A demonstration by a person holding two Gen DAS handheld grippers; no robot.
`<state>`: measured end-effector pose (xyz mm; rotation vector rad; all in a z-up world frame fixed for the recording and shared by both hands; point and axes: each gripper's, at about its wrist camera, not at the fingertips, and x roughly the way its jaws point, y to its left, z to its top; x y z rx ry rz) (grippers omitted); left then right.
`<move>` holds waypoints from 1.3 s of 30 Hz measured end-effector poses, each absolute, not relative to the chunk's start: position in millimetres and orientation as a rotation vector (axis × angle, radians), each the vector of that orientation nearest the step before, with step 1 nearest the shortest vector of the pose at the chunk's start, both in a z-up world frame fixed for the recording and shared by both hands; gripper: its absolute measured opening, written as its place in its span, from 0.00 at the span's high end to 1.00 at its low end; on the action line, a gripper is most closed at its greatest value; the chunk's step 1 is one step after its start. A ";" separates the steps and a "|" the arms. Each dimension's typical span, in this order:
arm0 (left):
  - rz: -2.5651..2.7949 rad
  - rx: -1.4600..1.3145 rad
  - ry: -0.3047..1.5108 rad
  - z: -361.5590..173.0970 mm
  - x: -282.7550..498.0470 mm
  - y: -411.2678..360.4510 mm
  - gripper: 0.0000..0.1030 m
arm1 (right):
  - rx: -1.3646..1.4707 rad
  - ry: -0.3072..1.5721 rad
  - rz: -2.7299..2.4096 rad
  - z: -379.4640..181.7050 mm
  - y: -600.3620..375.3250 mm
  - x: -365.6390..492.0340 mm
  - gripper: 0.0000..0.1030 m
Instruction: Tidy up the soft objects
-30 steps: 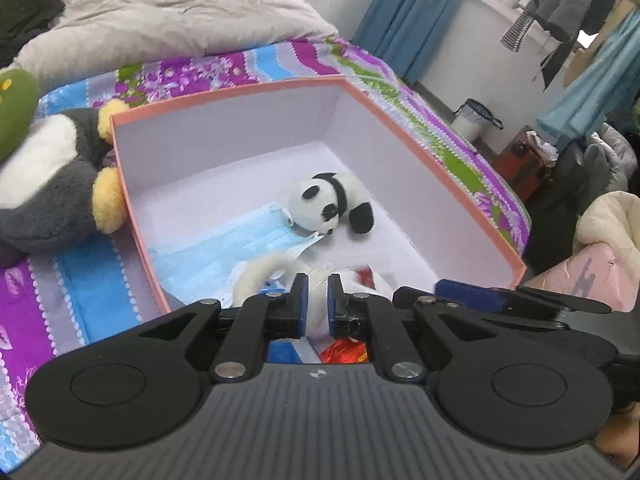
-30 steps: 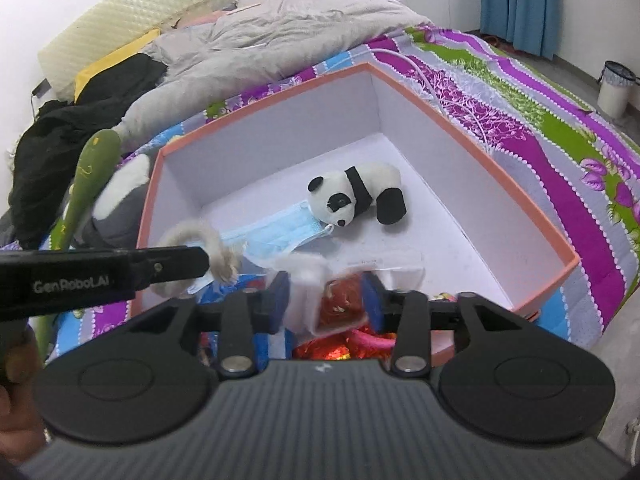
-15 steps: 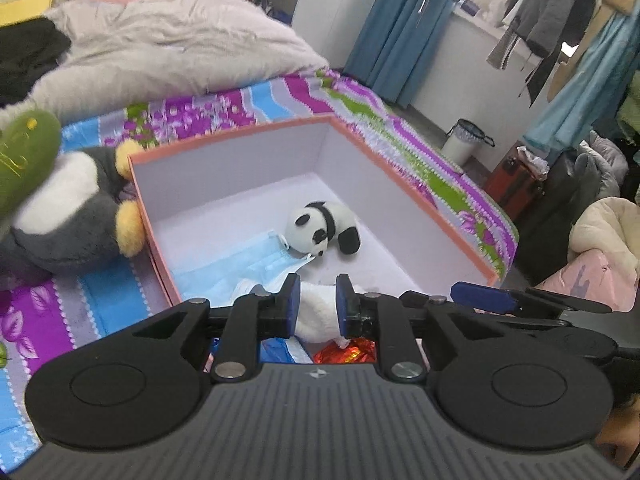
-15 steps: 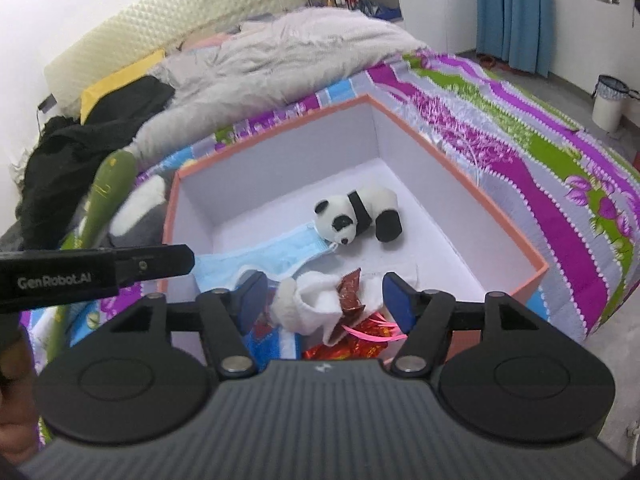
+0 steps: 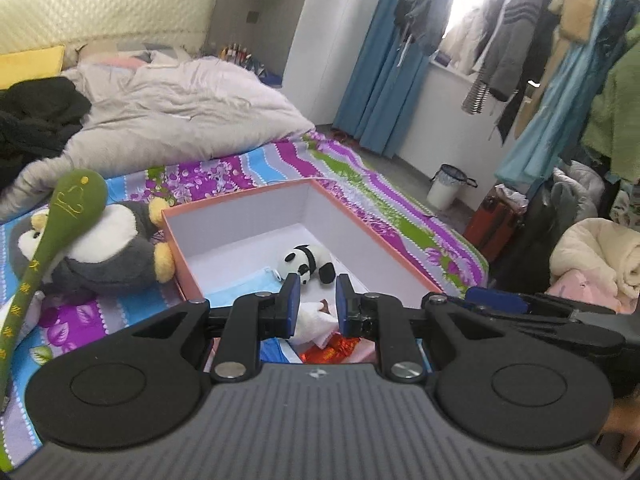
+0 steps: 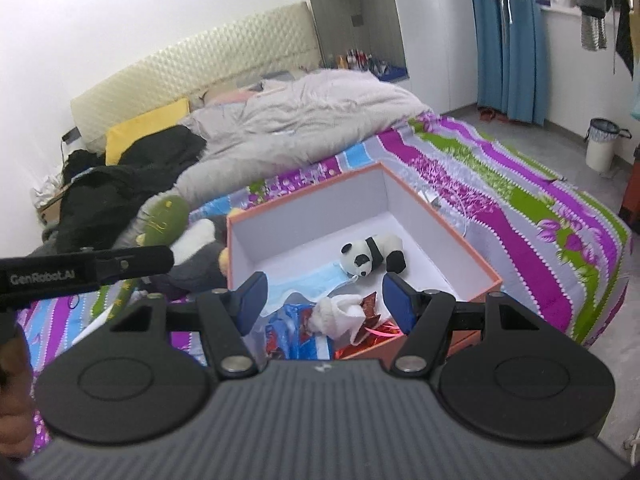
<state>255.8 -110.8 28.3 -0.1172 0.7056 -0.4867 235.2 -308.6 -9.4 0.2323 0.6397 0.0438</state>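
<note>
Jaws apart — box (image 6: 440, 216), panda (image 6: 368, 254) inside

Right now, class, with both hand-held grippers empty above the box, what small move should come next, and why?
Probably swing the left hand-held gripper toward the penguin plush: it lies on the bedspread beside the orange box, while the panda already sits inside.

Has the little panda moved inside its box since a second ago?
No. The panda still lies beside the blue mask, mid-floor of the box; only the cameras pulled back.
</note>
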 end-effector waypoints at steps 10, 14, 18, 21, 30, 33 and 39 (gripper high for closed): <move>-0.491 -0.117 0.648 55.4 184.8 -86.5 0.80 | 0.212 0.581 0.038 15.3 -292.9 169.4 0.36; -0.486 -0.115 0.634 60.9 161.6 -83.9 0.80 | 0.201 0.577 0.047 16.3 -286.3 151.8 0.36; -0.480 -0.113 0.634 60.4 143.2 -83.6 0.77 | 0.177 0.569 0.042 15.3 -278.7 136.8 0.36; -0.471 -0.103 0.633 59.4 132.2 -85.0 0.75 | 0.194 0.571 0.044 12.1 -276.7 127.0 0.36; -0.422 -0.083 0.654 46.6 117.1 -82.5 0.75 | 0.214 0.583 0.043 -4.9 -270.3 113.6 0.36; -0.411 -0.077 0.661 42.0 113.7 -79.3 0.75 | 0.220 0.587 0.039 -8.8 -271.3 113.7 0.36; -0.396 -0.068 0.683 32.6 114.1 -73.5 0.75 | 0.204 0.601 0.039 -13.6 -269.4 116.0 0.36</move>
